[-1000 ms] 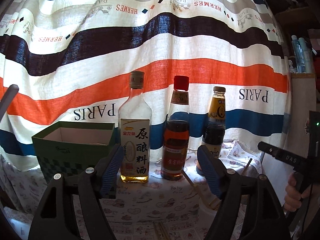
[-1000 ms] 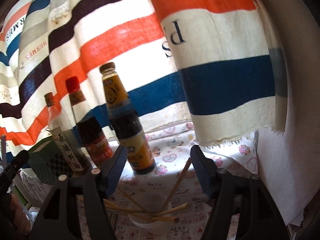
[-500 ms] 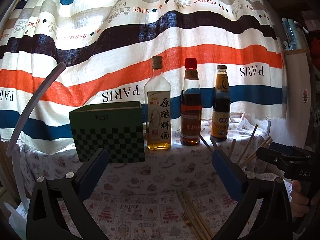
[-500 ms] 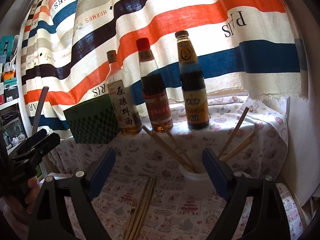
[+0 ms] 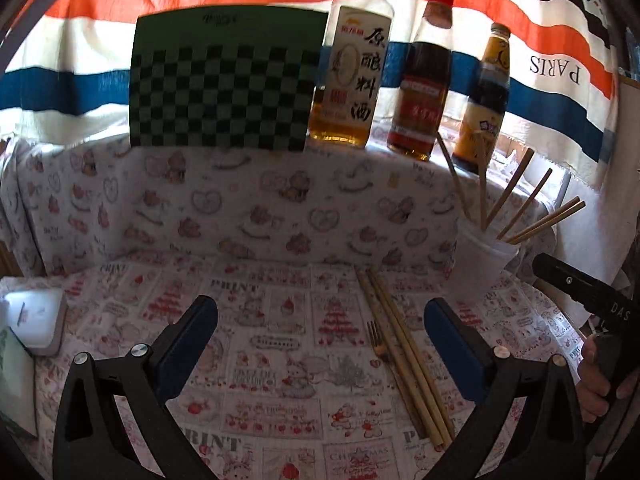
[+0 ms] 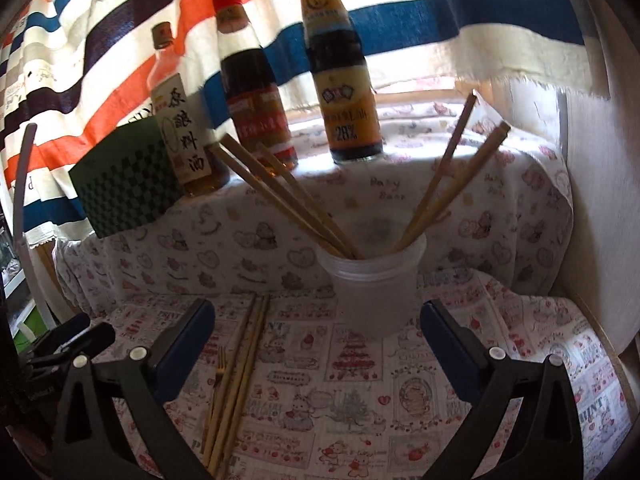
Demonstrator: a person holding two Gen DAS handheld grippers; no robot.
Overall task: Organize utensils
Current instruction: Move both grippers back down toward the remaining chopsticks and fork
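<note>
Both grippers tilt downward over the counter (image 5: 280, 208), which is draped in a printed cloth. The left gripper (image 5: 320, 332) has its blue pads spread wide with nothing between them but bare cloth, and its black frame fills the bottom of the left wrist view. Just right of its centre line lie the loose chopsticks (image 5: 404, 356) — a tight bundle lying flat on the cloth, running away from the camera — with a small fork (image 5: 378, 342) lying against their left side. Over on the right, the right gripper (image 6: 316, 330) is opening, jaws already wide, nothing caught between the pads; it points straight at the white plastic cup (image 6: 376, 284), which stands upright on the cloth just beyond the fingertips and holds more chopsticks (image 6: 288, 200) fanned out to both sides. From the left wrist view a hand (image 5: 600, 376) shows at the right edge, wrapped around the black handle of the other gripper. On the raised ledge behind stand three bottles in a row — cooking wine (image 5: 352, 68), a red-capped bottle (image 5: 424, 76), a dark sauce bottle (image 5: 484, 100) — beside a green checkered box (image 5: 224, 80), all in front of a striped curtain (image 5: 552, 40).
</note>
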